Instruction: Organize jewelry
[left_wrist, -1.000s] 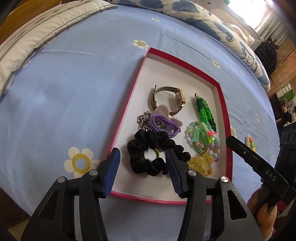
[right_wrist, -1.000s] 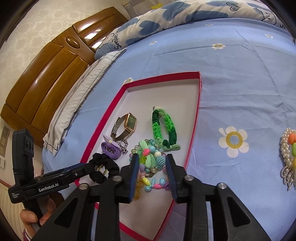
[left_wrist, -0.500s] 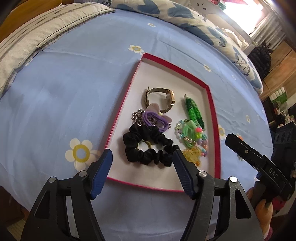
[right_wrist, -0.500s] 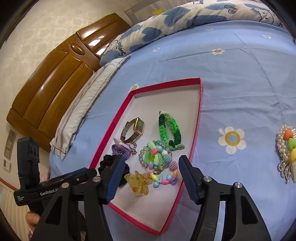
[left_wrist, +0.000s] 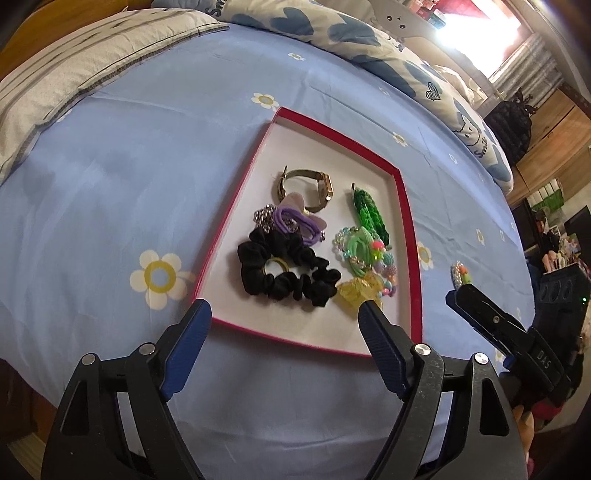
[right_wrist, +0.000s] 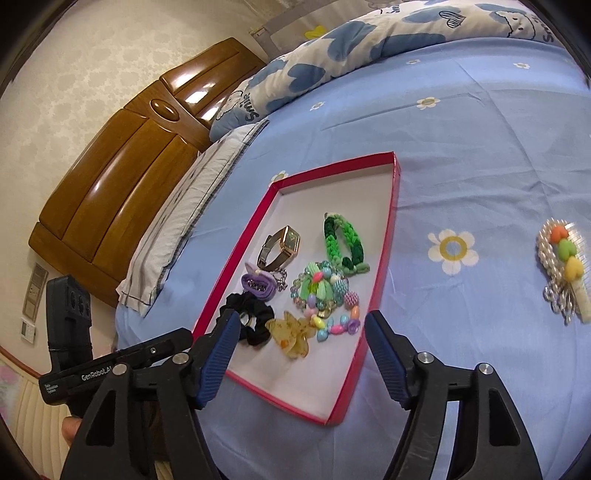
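A: Fingers?
B: left gripper and right gripper both opening, nothing held.
A: Jewelry?
B: Scrunchie, watch in red tray on bed; pearl clip outside.

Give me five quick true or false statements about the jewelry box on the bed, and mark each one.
1. The black scrunchie lies inside the red-rimmed box. True.
2. The pearl hair clip lies inside the box. False: it lies on the blue bedsheet, apart from the box.
3. The left tongs grip the scrunchie. False: they hold nothing, jaws opening.
4. The green braided bracelet lies beside the watch. True.
5. The right tongs clamp the yellow clip. False: they hold nothing, jaws opening.
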